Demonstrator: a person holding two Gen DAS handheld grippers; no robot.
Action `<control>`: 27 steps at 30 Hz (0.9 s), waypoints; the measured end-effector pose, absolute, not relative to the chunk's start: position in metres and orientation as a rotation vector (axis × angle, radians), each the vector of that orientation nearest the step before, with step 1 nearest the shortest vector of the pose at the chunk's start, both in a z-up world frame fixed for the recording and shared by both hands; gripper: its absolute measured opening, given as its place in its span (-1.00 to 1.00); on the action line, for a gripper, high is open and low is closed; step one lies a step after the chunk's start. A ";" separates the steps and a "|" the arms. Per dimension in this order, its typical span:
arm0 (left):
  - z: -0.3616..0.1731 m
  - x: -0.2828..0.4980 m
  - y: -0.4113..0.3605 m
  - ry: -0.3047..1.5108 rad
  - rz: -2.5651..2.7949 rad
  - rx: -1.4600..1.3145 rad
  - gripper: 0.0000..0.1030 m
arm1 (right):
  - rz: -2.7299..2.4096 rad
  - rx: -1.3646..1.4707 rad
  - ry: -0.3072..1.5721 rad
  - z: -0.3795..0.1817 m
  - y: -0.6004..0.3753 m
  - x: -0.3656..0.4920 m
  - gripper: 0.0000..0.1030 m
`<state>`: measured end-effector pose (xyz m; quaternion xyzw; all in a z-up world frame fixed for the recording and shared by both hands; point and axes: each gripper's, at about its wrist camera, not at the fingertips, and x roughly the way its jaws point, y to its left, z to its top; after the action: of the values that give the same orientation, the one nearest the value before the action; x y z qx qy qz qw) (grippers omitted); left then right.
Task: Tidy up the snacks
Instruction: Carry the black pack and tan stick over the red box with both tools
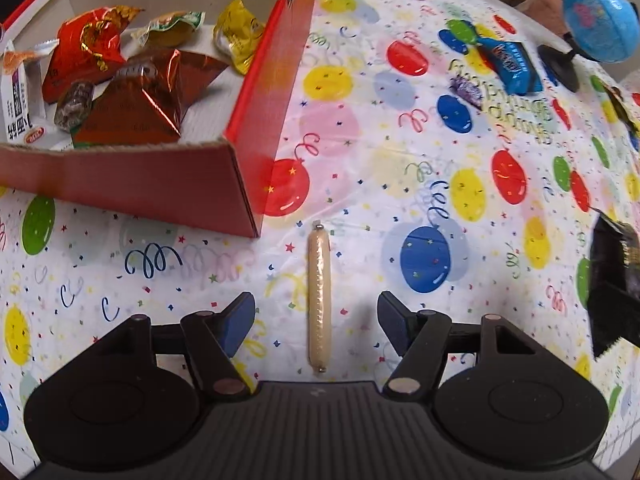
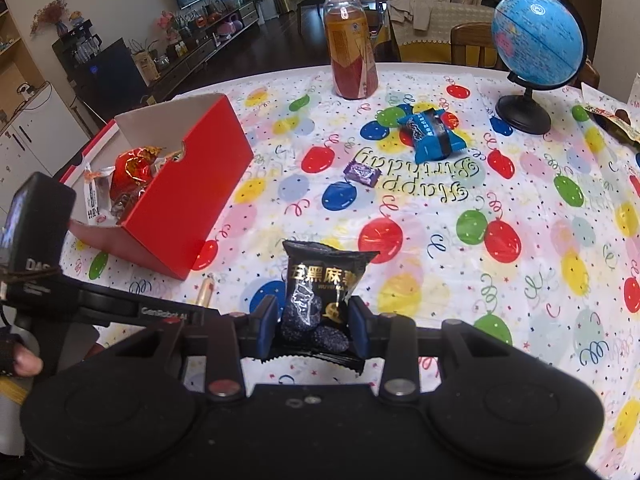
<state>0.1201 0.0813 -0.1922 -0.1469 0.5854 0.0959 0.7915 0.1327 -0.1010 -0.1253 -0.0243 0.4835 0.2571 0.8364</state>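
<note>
Inventory, snack table w/ balloon-print cloth point(image 1: 360, 168). My left gripper point(image 1: 316, 316): jaws spread, nothing pinched; a pale sausage stick point(image 1: 319, 300) lies flat on the cloth between the pads, touching neither, one clipped end pointing toward the red box point(image 1: 244, 132). My right gripper point(image 2: 312, 322): pinching a black snack packet point(image 2: 320, 288) w/ gold lettering, pads pressed on both its sides, packet upright above the cloth. Red box, open top, sits at the table's left: holds red foil packs point(image 1: 86, 54), a yellow wrapped sweet point(image 1: 236, 36), a green-and-white pack point(image 1: 172, 28), a small white carton point(image 1: 18, 108) (label unreadable), plus a dark wrapped candy point(image 1: 74, 102). Loose on the cloth, well apart from the box: blue packet point(image 2: 430, 134), small purple candy point(image 2: 362, 172) near it. Also: globe on black stand point(image 2: 536, 44), tall jar w/ white lid point(image 2: 350, 44) at the far edge, more wrappers point(image 2: 612, 124) at the right edge.
</note>
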 end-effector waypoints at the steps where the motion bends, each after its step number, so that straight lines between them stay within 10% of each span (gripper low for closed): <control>1: -0.194 0.121 0.081 1.263 0.209 -0.321 0.18 | 0.546 -0.051 1.024 -0.126 -0.102 0.133 -0.30; 10: -0.195 0.122 0.073 1.245 0.217 -0.267 -0.77 | 0.546 -0.048 1.030 -0.130 -0.109 0.135 -0.30; 27: -0.148 0.106 0.092 1.179 0.094 -0.303 -0.81 | 0.546 -0.052 1.008 -0.114 -0.090 0.126 -0.30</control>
<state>0.1064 0.0924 -0.1478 -0.1423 0.5534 0.0443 0.8195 0.1259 -0.0904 -0.1136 -0.0248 0.4767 0.2583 0.8399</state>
